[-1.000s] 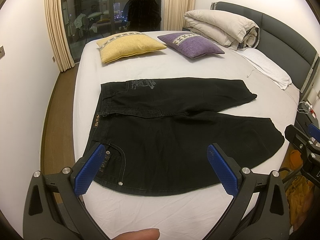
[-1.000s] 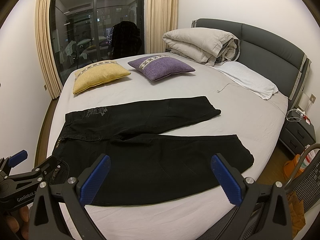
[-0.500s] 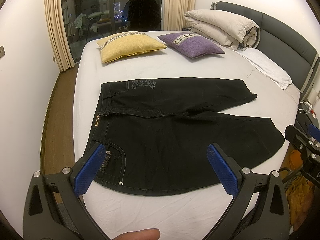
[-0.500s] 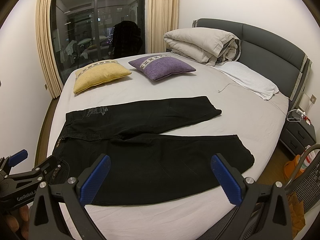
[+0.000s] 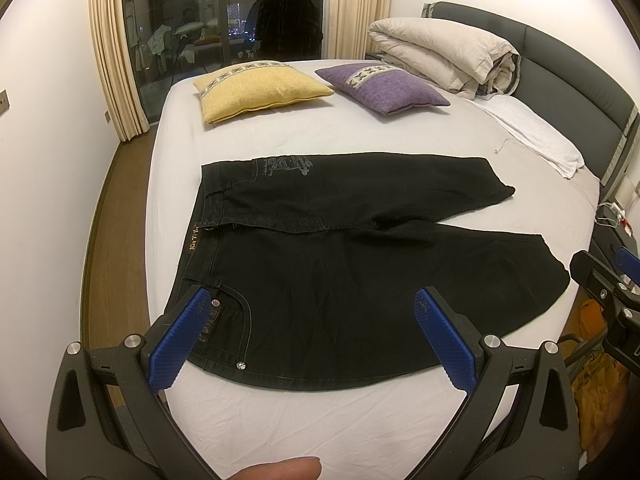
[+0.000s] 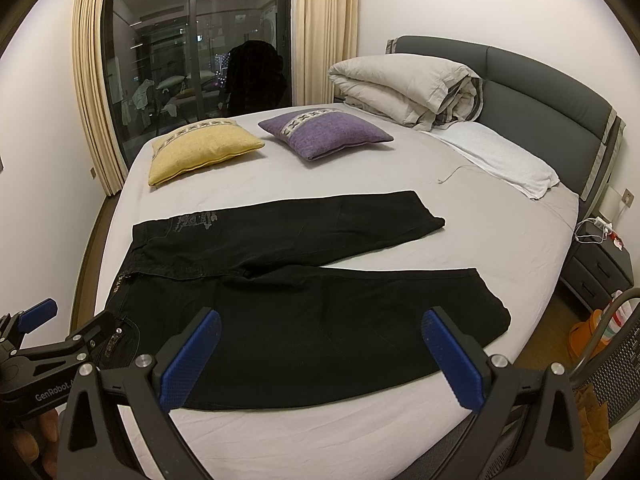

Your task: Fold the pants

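Black pants [image 5: 340, 264] lie spread flat on the white bed [image 5: 360, 128], waistband to the left, both legs running right; they also show in the right wrist view [image 6: 304, 304]. My left gripper [image 5: 312, 320] is open and empty, held above the near edge of the pants by the front pocket. My right gripper [image 6: 320, 340] is open and empty, above the near leg. The left gripper shows at the left edge of the right wrist view [image 6: 60, 340]; the right gripper shows at the right edge of the left wrist view [image 5: 604, 284].
A yellow pillow [image 5: 260, 90] and a purple pillow [image 5: 384, 88] lie at the far side. A folded duvet [image 5: 444, 54] and a white towel [image 5: 536, 136] sit by the grey headboard [image 5: 580, 64]. A nightstand [image 6: 600, 264] stands at the right; wooden floor [image 5: 108, 216] lies left.
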Demonstrator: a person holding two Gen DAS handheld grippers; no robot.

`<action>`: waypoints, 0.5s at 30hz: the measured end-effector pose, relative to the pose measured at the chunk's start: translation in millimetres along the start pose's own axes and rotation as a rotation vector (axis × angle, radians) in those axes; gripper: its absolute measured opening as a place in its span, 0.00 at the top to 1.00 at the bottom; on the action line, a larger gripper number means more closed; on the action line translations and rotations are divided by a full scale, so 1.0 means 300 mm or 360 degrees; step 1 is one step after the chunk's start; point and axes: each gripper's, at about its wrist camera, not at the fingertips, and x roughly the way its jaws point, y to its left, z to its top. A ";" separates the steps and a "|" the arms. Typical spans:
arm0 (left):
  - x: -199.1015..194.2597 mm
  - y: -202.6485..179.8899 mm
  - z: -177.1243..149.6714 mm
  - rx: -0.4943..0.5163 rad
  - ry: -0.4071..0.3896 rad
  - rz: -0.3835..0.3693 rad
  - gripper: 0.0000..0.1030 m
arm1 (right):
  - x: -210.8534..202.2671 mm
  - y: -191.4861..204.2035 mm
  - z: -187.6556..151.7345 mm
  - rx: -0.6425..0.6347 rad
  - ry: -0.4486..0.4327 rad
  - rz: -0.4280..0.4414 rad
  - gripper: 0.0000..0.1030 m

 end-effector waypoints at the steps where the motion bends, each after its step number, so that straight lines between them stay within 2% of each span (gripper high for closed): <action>1: 0.000 0.001 -0.001 0.0000 0.0000 0.0000 0.00 | 0.000 -0.001 0.000 0.0000 0.0000 0.0000 0.00; 5: 0.021 0.021 -0.033 -0.0003 0.0007 -0.0010 0.00 | -0.005 -0.004 0.004 -0.0001 0.0000 0.0003 0.00; 9: 0.047 0.028 -0.037 -0.0002 0.0022 -0.0084 0.00 | 0.033 -0.001 -0.023 -0.0019 0.0013 0.0056 0.00; 11: 0.064 0.040 -0.035 0.0025 0.0018 -0.0183 0.00 | 0.052 -0.011 -0.017 -0.0035 0.0021 0.0128 0.00; 13: 0.089 0.055 -0.024 0.0053 0.0018 -0.0348 0.00 | 0.073 -0.011 -0.017 -0.0049 0.0021 0.0188 0.00; 15: 0.117 0.070 -0.010 0.0071 -0.0002 -0.0413 0.00 | 0.098 -0.049 0.009 -0.0071 0.0028 0.0261 0.00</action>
